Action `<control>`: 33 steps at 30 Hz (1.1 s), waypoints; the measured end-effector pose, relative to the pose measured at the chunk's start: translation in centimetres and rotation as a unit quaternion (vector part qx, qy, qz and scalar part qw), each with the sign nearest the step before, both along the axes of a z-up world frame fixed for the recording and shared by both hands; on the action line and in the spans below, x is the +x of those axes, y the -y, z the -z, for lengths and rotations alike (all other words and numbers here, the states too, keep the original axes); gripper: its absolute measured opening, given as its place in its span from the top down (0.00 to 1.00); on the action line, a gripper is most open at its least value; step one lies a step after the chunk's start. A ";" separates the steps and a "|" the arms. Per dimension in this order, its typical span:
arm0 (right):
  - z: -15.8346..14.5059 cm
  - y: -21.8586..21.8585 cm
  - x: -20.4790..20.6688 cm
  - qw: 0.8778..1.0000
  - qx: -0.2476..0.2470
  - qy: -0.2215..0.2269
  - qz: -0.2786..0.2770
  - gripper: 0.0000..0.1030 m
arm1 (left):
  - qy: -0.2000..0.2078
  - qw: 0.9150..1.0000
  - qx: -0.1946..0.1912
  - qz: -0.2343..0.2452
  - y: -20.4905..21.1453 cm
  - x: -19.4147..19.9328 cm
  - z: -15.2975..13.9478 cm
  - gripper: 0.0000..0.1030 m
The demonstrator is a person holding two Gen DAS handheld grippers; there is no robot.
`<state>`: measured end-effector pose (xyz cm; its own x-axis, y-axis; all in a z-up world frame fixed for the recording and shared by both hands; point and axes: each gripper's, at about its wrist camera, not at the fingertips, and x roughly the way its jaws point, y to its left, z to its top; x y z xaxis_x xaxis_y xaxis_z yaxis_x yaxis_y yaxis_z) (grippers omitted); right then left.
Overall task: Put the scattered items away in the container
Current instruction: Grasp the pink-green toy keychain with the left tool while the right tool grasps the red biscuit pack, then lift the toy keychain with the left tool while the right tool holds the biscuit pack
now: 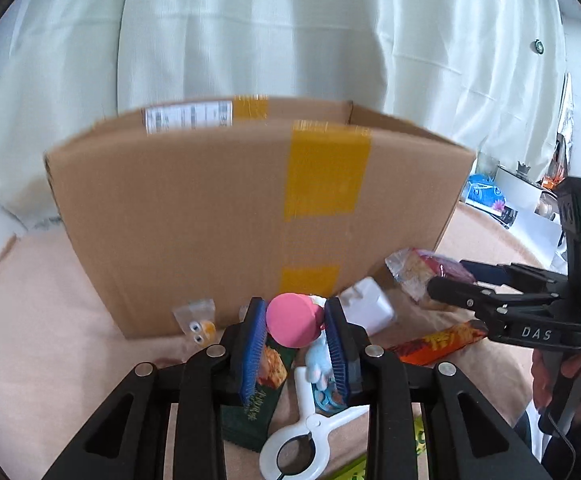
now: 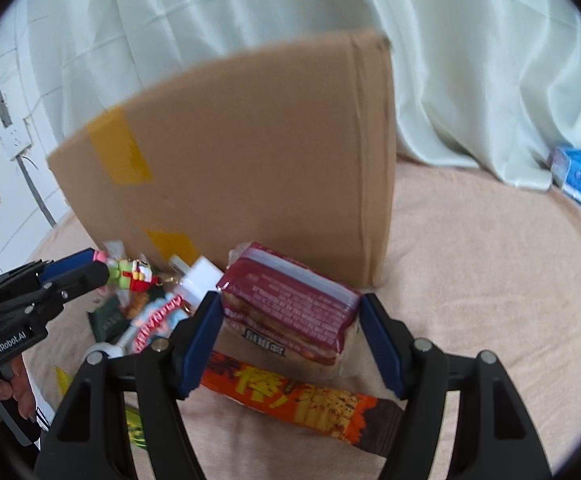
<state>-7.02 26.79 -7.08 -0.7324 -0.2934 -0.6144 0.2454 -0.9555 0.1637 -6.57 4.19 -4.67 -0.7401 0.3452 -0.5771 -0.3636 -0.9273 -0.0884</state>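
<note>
While both tongs are already closed on something, the biggest thing here is the cardboard box (image 1: 250,216), standing upright on the pink-covered counter (image 2: 490,280) with the scattered items lying just in front of its near wall. Its opening faces up, so anything going in must clear the top edge; the walls look stiff enough to take a light knock.

Next in size, the maroon snack pack (image 2: 290,300) sits between the blue pads of the right tongs (image 2: 290,320), which are about half open and pressed on its 2 short sides. It looks light, soft and crinkly, with crushable biscuits inside, so I judge a gentle hold across the firm middle is best; the film could slip if squeezed near the sealed ends. Beneath it lies a long orange snack bar (image 2: 310,396), flat on the counter and untouched.

The left tongs (image 1: 296,332) are narrowed onto a small figure toy (image 1: 292,320) with a round pink head, gripped at both sides. It seems hard, light and smooth, so the rounded head may roll out of the pads.

Smaller still, a white charger (image 1: 366,306) rests against the box base, and a white clip (image 1: 302,432) lies nearest the camera
</note>
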 end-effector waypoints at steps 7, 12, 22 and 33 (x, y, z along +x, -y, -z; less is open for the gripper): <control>-4.4 0.3 0.7 0.999 -0.010 -0.050 -0.010 0.29 | -0.055 0.998 0.000 -0.014 1.3 2.3 -5.4 0.70; -7.2 1.2 1.6 0.997 -0.011 -0.077 -0.021 0.29 | -0.082 0.996 -0.006 -0.032 3.1 3.4 -8.5 0.70; -7.8 2.7 3.1 0.997 -0.008 -0.075 -0.034 0.29 | -0.080 0.995 0.006 -0.055 5.2 4.2 -9.1 0.70; -11.1 2.9 4.3 0.994 -0.005 -0.107 -0.033 0.29 | -0.120 0.991 -0.001 -0.061 5.5 5.5 -13.3 0.71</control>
<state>-2.67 23.89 4.00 -0.8246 -0.3510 -0.4436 0.3385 -0.9345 0.1101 -1.08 -1.33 8.66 -0.8921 0.2432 -0.3807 -0.2584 -0.9660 -0.0116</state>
